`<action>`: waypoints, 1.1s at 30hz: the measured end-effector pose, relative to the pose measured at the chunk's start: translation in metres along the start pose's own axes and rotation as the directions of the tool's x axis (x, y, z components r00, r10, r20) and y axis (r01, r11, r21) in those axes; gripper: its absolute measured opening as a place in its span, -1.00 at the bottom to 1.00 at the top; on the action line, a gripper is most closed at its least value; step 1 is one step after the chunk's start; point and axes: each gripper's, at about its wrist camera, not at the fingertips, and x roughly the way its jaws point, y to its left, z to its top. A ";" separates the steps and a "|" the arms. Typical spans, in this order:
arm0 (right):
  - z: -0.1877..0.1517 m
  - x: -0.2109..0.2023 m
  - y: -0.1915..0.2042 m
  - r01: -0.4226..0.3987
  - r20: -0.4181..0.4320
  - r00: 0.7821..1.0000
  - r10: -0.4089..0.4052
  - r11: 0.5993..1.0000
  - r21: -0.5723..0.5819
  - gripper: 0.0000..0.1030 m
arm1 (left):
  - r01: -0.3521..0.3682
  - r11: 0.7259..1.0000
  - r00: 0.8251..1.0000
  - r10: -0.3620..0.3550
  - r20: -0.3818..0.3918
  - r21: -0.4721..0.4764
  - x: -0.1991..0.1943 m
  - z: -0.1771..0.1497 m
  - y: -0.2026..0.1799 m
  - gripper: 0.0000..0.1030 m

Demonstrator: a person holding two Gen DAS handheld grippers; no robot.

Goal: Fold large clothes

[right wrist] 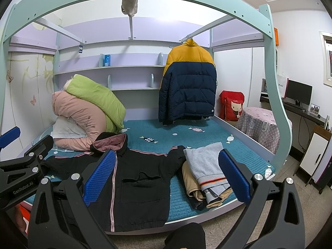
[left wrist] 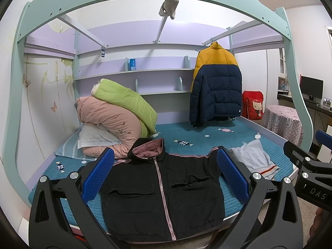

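Note:
A black hooded jacket (left wrist: 164,188) with a pink zip and pink lining lies flat, front up, on the teal bed (left wrist: 207,139), its hem at the near edge. It also shows in the right wrist view (right wrist: 141,178). My left gripper (left wrist: 165,174) is open and empty, held above the jacket with its blue pads (left wrist: 97,176) either side of the body. My right gripper (right wrist: 166,176) is open and empty, over the jacket's right sleeve and a pile of folded clothes (right wrist: 207,172). Each gripper shows at the edge of the other's view.
Rolled pink and green quilts (left wrist: 116,116) sit at the bed's back left. A yellow and navy puffer coat (left wrist: 215,83) hangs at the back right. A red cushion (right wrist: 232,105), a covered round table (right wrist: 261,126) and a desk with monitor (right wrist: 298,93) stand to the right.

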 end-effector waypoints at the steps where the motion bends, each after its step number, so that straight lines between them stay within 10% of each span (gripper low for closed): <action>1: 0.000 0.000 0.000 0.000 0.001 1.000 0.000 1.000 0.000 0.86 | 0.000 1.000 1.000 0.000 0.000 -0.001 0.000 0.000 0.000 0.91; 33: -0.010 0.026 -0.002 -0.016 -0.037 0.999 0.016 1.000 0.005 0.86 | -0.001 1.000 1.000 0.001 -0.028 -0.007 0.017 -0.014 -0.014 0.91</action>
